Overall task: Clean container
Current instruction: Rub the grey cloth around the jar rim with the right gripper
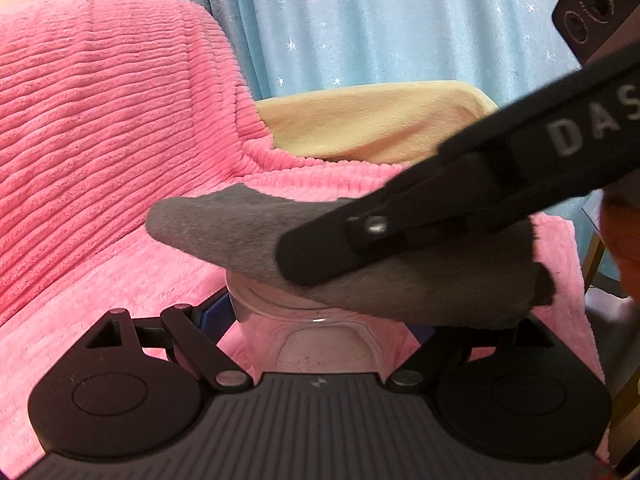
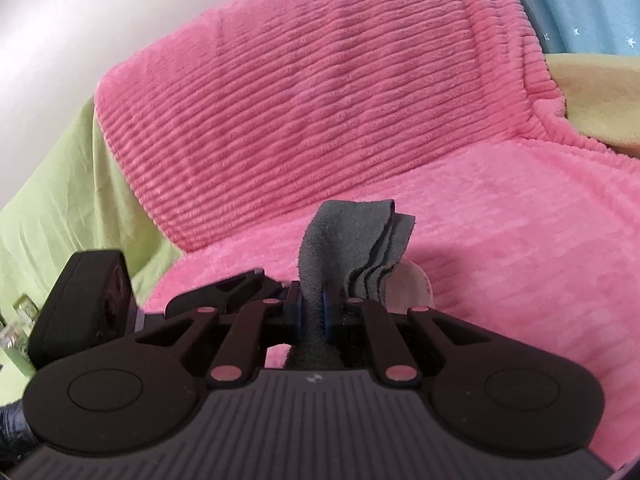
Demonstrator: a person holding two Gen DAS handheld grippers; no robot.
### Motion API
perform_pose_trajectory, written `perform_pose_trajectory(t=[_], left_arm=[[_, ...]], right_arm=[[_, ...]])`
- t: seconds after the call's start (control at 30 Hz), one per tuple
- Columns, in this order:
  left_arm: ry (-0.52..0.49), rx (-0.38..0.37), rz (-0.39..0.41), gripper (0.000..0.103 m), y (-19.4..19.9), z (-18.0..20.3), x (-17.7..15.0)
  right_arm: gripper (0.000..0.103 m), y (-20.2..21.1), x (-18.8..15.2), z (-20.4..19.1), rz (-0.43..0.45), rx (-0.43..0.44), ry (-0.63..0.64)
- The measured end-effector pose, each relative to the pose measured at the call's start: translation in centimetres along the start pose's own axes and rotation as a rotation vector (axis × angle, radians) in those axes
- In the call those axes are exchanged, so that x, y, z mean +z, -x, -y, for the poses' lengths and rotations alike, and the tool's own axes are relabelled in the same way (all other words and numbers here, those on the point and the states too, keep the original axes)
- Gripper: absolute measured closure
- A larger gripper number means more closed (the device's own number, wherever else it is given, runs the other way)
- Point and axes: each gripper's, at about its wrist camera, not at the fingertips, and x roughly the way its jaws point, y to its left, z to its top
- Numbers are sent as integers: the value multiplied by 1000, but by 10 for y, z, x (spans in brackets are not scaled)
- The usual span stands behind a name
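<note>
Wiping step, I'd judge: left gripper (image 1: 320, 320) clamps container (image 1: 320, 340); right gripper (image 2: 314, 312) pinches cloth (image 2: 356, 236) at container's 12 o'clock. Next: rub w/ steady pressure.

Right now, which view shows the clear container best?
The left wrist view. The clear container sits between the left gripper fingers, its transparent wall visible under the grey cloth. The right wrist view shows only a pale sliver of it behind the cloth held by the right gripper.

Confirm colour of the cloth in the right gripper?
Grey. The cloth, folded in layers, shows best in the right wrist view, clamped in the right gripper.
</note>
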Motion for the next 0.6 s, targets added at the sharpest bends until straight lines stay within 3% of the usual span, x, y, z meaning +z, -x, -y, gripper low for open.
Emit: perform_pose_trajectory(t=[0.1, 0.3, 0.4, 0.6], left_arm=[[1, -25, 5, 17, -1, -19, -3], [2, -29, 5, 17, -3, -21, -3], [-5, -29, 7, 17, -6, -21, -2], [-14, -30, 11, 17, -8, -20, -3]], right_arm=[[96, -7, 2, -2, 14, -14, 13], [97, -20, 6, -4, 42, -44, 40], [97, -17, 7, -2, 52, -93, 61], [96, -2, 3, 7, 42, -110, 48]])
